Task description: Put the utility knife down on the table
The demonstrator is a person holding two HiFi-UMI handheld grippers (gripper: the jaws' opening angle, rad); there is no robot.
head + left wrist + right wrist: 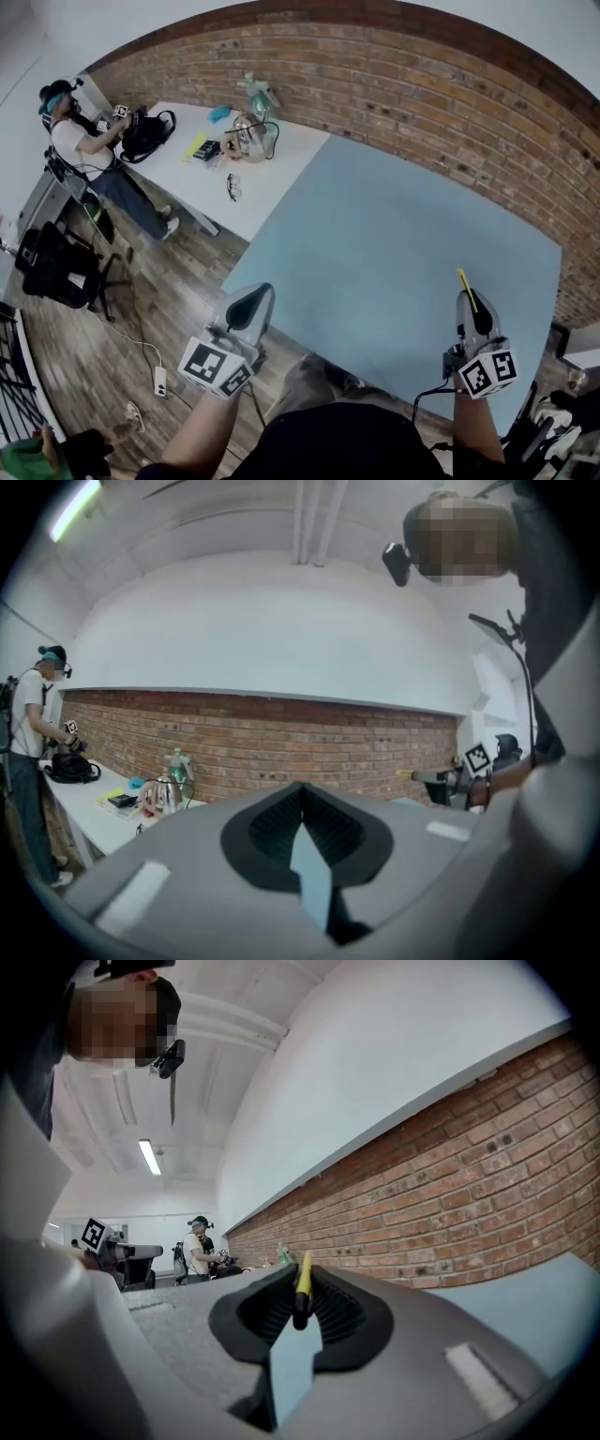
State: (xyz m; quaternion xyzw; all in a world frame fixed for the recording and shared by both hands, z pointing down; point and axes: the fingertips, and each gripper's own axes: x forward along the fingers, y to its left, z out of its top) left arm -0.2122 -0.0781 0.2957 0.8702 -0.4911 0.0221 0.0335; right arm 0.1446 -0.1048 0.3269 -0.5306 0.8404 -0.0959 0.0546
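Observation:
A slim yellow utility knife (467, 287) sticks out of my right gripper (471, 302), which is shut on it above the near right part of the light blue table (394, 234). In the right gripper view the knife (305, 1269) stands upright between the pads, and the gripper (300, 1286) points level along the brick wall. My left gripper (255, 295) hovers at the table's near left edge. Its jaws (300, 789) meet at the tips with nothing between them. The left gripper view also catches the right gripper (439, 778) off to the right, knife tip showing.
A white table (291, 173) at the back left carries a kettle (248, 136), a bottle (260, 94) and glasses (232, 187). A person (80, 141) stands at its far end. A black chair (56, 262) and a power strip (159, 380) are on the wooden floor.

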